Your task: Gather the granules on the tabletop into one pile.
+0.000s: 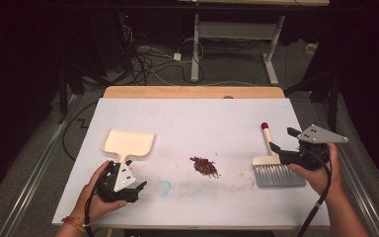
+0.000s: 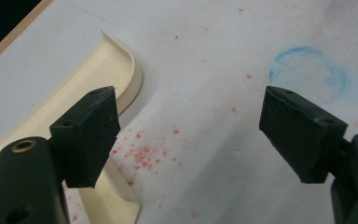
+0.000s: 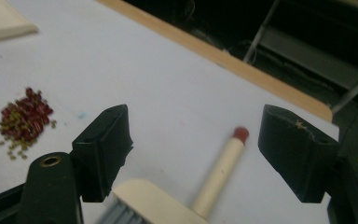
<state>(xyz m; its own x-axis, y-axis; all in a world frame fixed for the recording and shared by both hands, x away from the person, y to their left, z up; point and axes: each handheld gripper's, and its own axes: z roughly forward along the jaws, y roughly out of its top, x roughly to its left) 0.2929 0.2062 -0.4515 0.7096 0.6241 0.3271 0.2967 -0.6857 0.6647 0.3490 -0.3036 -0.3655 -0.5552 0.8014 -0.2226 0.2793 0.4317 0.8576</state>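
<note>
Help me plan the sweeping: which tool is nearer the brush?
Right. The right tool hovers open just over the brush; the left tool sits across the table, beside the dustpan.

A white sheet covers the table [image 1: 192, 116], whose wooden edge shows along the far side. A cream dustpan [image 1: 128, 143] lies just beyond the left gripper [image 1: 137, 187], and a hand brush [image 1: 274, 165] lies beneath the right gripper [image 1: 282, 139]. Between the two grippers sit a small pile of red and green bits [image 1: 205, 166] and a faint blue ring mark [image 1: 164, 187].
</note>
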